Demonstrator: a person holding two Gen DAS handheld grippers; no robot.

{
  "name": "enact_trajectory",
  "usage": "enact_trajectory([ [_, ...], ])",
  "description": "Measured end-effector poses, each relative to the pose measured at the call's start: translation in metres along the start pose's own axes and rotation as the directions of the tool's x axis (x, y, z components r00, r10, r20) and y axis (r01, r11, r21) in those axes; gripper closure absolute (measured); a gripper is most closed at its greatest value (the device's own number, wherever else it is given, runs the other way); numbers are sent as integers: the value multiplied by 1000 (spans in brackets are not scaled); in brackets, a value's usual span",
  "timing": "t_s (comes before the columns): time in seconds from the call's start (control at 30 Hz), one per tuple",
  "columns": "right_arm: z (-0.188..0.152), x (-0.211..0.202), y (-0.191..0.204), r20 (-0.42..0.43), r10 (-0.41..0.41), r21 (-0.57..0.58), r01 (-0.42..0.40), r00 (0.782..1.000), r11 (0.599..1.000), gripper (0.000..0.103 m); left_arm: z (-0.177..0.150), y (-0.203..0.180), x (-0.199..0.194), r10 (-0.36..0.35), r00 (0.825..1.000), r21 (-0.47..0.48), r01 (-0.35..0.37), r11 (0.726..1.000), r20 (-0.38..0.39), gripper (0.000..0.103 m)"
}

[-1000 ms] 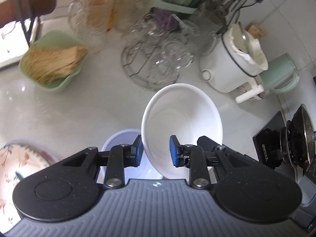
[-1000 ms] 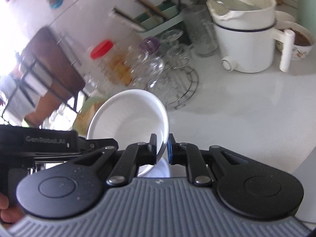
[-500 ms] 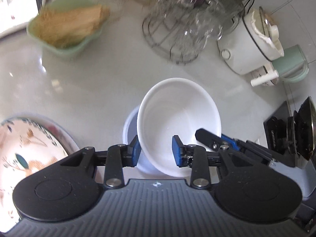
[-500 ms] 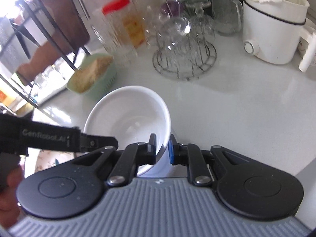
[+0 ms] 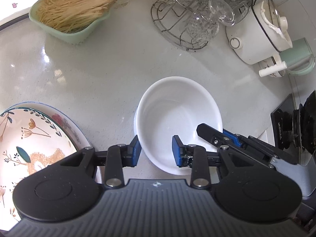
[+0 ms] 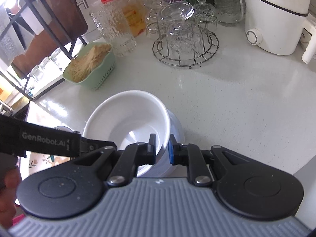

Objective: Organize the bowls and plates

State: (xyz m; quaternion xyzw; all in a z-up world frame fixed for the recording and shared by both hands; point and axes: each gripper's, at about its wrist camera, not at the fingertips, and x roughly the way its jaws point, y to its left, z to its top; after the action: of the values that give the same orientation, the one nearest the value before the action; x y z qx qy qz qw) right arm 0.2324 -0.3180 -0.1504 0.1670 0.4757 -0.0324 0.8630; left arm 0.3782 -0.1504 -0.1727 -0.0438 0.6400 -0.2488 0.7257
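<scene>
A white bowl [image 5: 178, 116] sits tilted in a second white bowl [image 6: 175, 130] on the counter; it also shows in the right wrist view [image 6: 130, 118]. My left gripper [image 5: 156, 152] is open, its jaws straddling the bowl's near rim with a wide gap. My right gripper [image 6: 162, 148] has its jaws on either side of the bowl's right rim with a small gap showing; it also shows in the left wrist view [image 5: 223, 136]. A floral plate [image 5: 29, 138] lies at the left.
A green basket of dried noodles [image 5: 73, 13] stands at the back left. A wire rack of upturned glasses [image 6: 183, 31], a white electric pot [image 6: 276, 17], a glass jug and jars stand at the back. A stove [image 5: 296, 126] is at the right.
The bowl has come down from the air into the second bowl on the counter. Both grippers lowered with it. The right jaws have parted slightly.
</scene>
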Motion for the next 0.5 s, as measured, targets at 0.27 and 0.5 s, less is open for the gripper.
enact_trajectory([
  [0.27,-1,-14,-4,76,-37,-3,37,996,999,56,-7,10,-14,41,999,63,-40,997,-7,43],
  [0.5,3,-6,-22,93,-44,58,39,995,998,56,1,19,-3,52,999,43,-52,998,4,43],
])
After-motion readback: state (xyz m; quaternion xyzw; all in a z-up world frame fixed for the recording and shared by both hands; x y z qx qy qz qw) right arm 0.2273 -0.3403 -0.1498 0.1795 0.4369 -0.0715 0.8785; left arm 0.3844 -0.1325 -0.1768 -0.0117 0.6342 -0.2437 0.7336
